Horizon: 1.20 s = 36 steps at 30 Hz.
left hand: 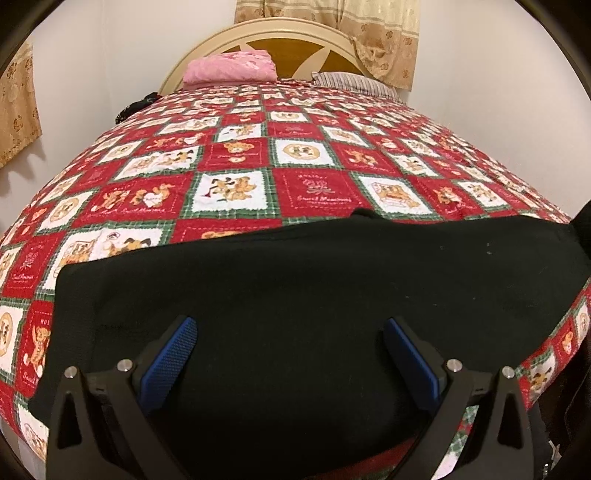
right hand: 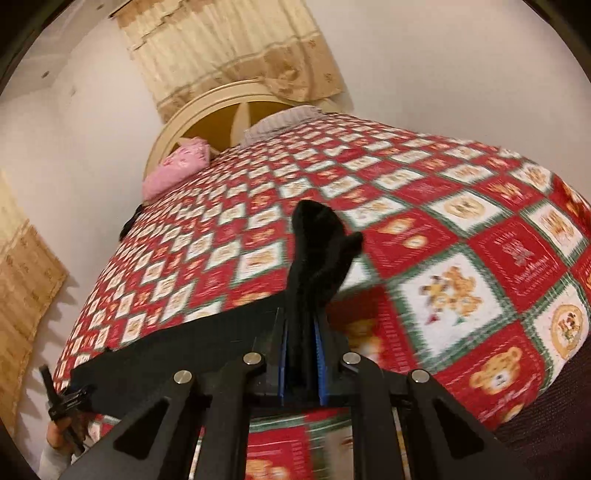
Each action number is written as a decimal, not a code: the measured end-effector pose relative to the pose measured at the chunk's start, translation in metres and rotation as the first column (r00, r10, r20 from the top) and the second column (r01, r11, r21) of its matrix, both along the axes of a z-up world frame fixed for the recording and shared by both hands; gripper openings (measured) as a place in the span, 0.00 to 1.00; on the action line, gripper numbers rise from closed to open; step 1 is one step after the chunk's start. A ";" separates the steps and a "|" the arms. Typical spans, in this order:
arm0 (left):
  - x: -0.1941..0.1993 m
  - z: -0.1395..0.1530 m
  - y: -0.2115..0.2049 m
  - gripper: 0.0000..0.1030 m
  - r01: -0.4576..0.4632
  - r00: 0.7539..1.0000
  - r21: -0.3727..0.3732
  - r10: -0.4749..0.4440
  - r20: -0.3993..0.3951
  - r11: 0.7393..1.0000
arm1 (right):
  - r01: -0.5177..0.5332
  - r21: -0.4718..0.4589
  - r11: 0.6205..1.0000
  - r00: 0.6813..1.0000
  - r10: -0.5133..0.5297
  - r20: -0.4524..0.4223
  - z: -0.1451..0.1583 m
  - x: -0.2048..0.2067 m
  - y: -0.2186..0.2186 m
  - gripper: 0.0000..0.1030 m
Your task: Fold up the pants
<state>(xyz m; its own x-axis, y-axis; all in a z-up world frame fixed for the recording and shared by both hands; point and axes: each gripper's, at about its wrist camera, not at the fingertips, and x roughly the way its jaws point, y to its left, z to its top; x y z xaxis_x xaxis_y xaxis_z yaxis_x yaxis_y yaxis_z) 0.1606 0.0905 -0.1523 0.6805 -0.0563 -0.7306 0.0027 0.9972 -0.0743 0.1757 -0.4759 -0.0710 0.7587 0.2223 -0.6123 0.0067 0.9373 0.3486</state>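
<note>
Pants point(left hand: 314, 295) lie dark and flat across the near end of my bed, on the red and white teddy-bear quilt point(left hand: 236, 155). My left wrist view shows this best: the black cloth spreads wide under my left gripper point(left hand: 290, 328), whose blue pads point(left hand: 170, 362) stand far apart above the fabric with nothing pinched between them. That view also shows a pink pillow point(left hand: 229, 66) and a striped pillow point(left hand: 354, 81) by the rounded headboard point(left hand: 258, 33), with a patterned curtain point(left hand: 376, 33) hanging behind.

My right wrist view tells what the left cannot. My right gripper point(right hand: 303, 332) is clamped on a bunch of the pants point(right hand: 317, 254), and the black cloth stands up out of the tight jaws in a twisted peak against the quilt point(right hand: 443, 236). From there the fabric runs down and leftward as a dark band toward the bed's edge. At the lower left corner of that view I see my left gripper point(right hand: 64, 402) from outside, in my hand point(right hand: 55, 439), but too small to read its jaws there. The quilt near my right gripper is blurred.
</note>
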 end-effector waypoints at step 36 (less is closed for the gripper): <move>0.051 0.037 -0.226 1.00 0.510 0.851 -0.350 -0.520 0.073 0.786 | -0.489 0.011 0.872 0.872 0.488 0.034 -0.063 0.005 0.180 0.51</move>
<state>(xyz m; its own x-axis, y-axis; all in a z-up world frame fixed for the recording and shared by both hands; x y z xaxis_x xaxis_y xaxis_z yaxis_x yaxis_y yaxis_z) 0.2119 -0.1359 -0.1154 0.4594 -0.6431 -0.6127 0.5016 0.7571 -0.4186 0.1804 -0.2958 -0.1340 0.5676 0.5807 -0.5836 -0.4609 0.8115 0.3592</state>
